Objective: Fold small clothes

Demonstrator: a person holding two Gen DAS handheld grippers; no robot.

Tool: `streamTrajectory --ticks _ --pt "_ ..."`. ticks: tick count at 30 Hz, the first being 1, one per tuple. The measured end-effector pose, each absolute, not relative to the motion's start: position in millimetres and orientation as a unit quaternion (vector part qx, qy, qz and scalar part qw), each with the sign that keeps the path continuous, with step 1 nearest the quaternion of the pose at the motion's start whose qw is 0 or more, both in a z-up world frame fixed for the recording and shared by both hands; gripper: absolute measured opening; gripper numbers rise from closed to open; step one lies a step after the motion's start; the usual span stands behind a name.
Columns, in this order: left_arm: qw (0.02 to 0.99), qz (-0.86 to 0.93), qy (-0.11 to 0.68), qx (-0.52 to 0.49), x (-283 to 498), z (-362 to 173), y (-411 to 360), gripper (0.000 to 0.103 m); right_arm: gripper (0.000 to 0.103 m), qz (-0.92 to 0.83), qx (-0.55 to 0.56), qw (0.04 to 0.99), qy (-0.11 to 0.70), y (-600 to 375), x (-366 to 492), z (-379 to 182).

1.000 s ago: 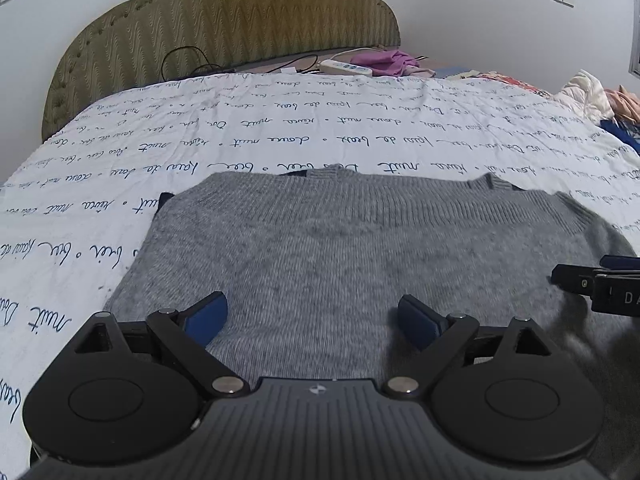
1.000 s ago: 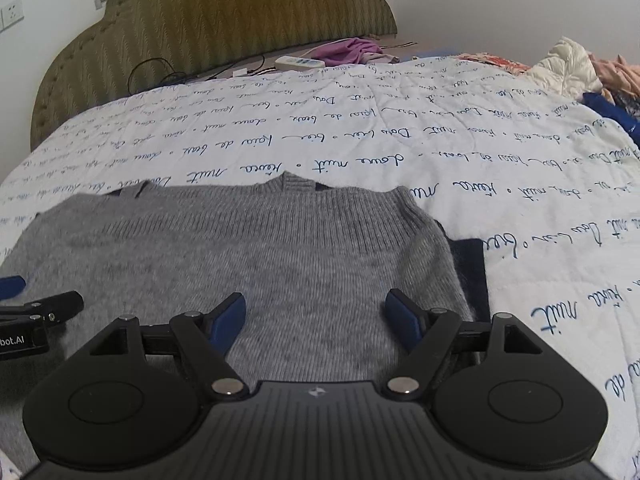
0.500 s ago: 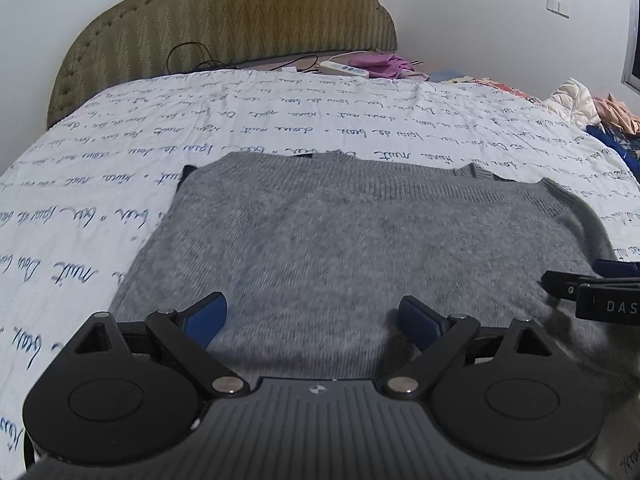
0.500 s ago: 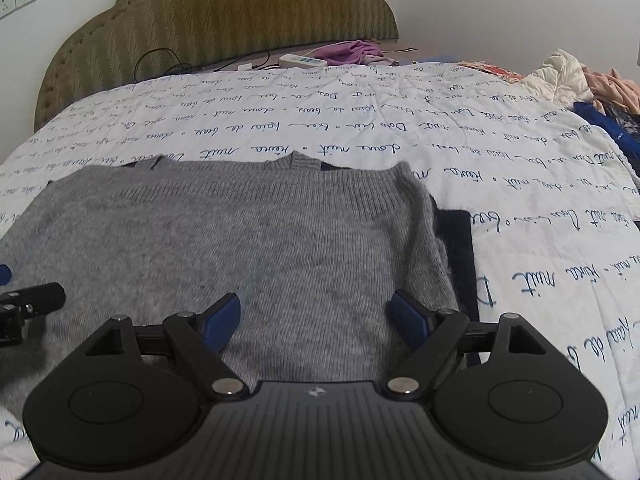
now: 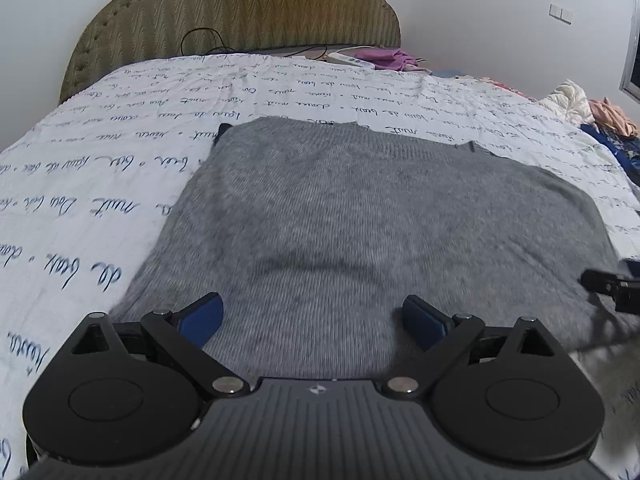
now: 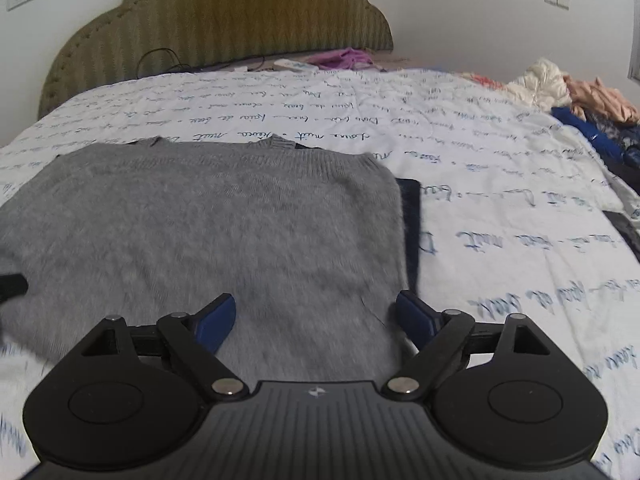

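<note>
A grey knitted sweater (image 5: 360, 220) lies folded flat on the white bedspread, with a dark navy layer (image 6: 412, 216) peeking out along its right side. Over its near left part hovers my left gripper (image 5: 312, 318), blue pads wide apart with nothing between them. My right gripper (image 6: 314, 318) hangs over the sweater's (image 6: 220, 232) near right part; its jaws are opening and hold nothing. The right gripper's black tip (image 5: 608, 284) shows at the right edge of the left wrist view, the left gripper's tip (image 6: 12, 286) at the left edge of the right wrist view.
The bedspread (image 5: 120, 152) carries blue handwriting print. An olive padded headboard (image 5: 240, 12) stands at the far end, with cables, a white power strip (image 5: 348, 58) and a purple cloth (image 5: 384, 58) near it. A heap of clothes (image 6: 572, 92) lies at the far right.
Both grippers have drawn back toward the near edge of the sweater, so more of the bed shows. The right jaws have spread a little wider. The sweater lies as before.
</note>
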State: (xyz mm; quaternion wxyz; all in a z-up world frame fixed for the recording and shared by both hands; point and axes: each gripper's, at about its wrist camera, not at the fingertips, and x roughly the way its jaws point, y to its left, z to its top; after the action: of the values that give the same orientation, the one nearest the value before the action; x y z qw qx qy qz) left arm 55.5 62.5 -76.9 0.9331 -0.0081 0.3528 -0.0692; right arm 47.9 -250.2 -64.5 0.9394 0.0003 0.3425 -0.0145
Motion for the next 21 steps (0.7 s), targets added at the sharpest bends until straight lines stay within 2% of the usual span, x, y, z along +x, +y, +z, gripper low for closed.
streamTrajectory --ticks 6,10,14,17,21 --pt "0.93 -0.069 0.36 -0.016 48 -74 63 0.098 0.09 -0.011 0.04 0.946 0.321 -259 18 -47" --pt "0.93 -0.066 0.361 0.005 48 -79 55 0.101 0.09 0.005 0.022 0.946 0.324 -245 27 -46" --pt "0.933 -0.071 0.353 0.013 46 -85 56 0.103 0.101 0.025 -0.013 0.928 0.371 -231 38 -75" --pt "0.932 -0.068 0.357 0.007 42 -77 60 0.098 0.101 0.029 0.017 0.929 0.368 -239 37 -71" --pt "0.928 -0.07 0.366 -0.024 33 -71 75 0.103 0.101 0.038 0.017 0.943 0.33 -238 30 -47"
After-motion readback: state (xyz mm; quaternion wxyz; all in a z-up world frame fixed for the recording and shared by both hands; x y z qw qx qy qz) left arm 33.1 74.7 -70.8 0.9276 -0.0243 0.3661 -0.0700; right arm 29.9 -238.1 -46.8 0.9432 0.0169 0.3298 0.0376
